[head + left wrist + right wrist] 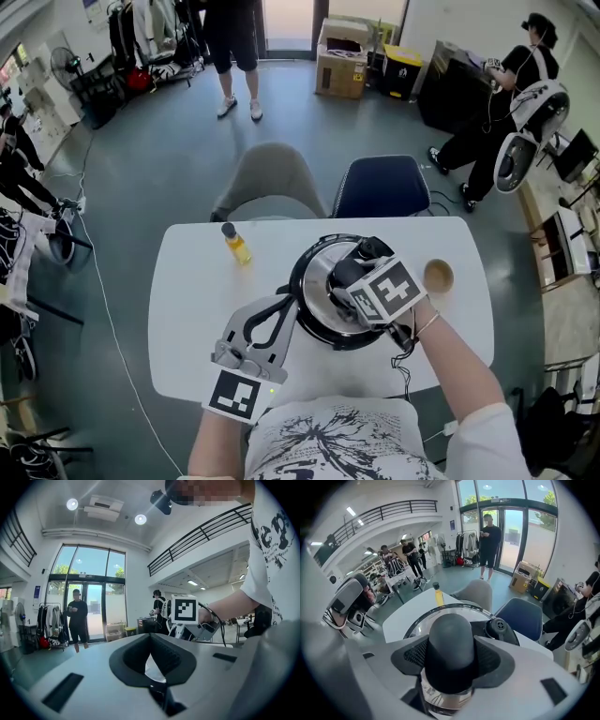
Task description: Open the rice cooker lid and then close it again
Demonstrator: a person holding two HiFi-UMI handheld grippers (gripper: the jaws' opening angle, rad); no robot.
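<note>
A black rice cooker (306,281) with a shiny glass lid (326,270) stands in the middle of the white table (197,291). My right gripper (356,270) points steeply down over the lid's middle. In the right gripper view its pads (490,660) press on both sides of the lid's black knob (451,639), so the right gripper (451,663) is shut on it. The lid lies flat on the pot, its steam vent (499,628) just behind the knob. My left gripper (287,300) lies level against the cooker's left side, fingertips together with nothing between them; the left gripper view shows the left gripper (150,637) the same way.
A small bottle of yellow liquid (236,244) stands on the table behind and left of the cooker. A wooden bowl (438,276) sits to the cooker's right. A grey chair (272,178) and a blue chair (382,186) stand at the far edge. People stand farther back.
</note>
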